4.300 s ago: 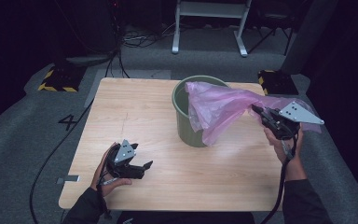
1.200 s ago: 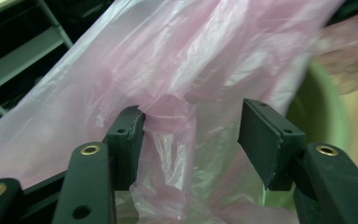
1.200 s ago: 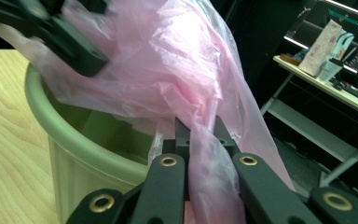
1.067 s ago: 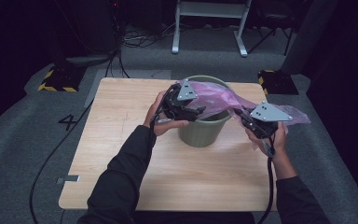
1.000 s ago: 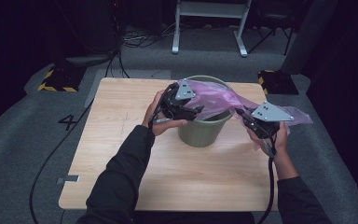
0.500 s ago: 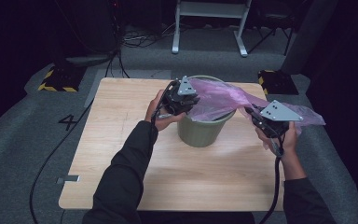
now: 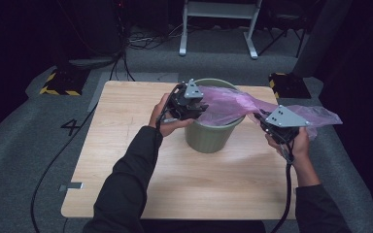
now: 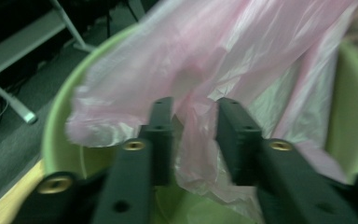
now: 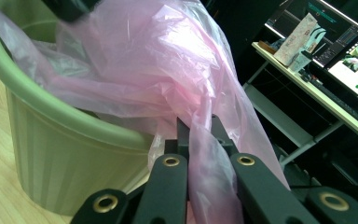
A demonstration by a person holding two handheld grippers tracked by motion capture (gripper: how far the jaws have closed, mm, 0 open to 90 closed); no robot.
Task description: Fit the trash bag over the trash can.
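Pink bag [image 7: 233, 104] stretches across the green bin [image 7: 212, 138]; right gripper [image 7: 266, 122] pinches its tail off the rim, while left gripper [image 7: 198, 108], jaws just reopening, straddles loose film inside the near-left rim without clamping

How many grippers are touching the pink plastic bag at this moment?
2. The right gripper is shut on the pink plastic bag beside the green bin. The left gripper, over the bin's mouth, has bag film between its parted jaws.
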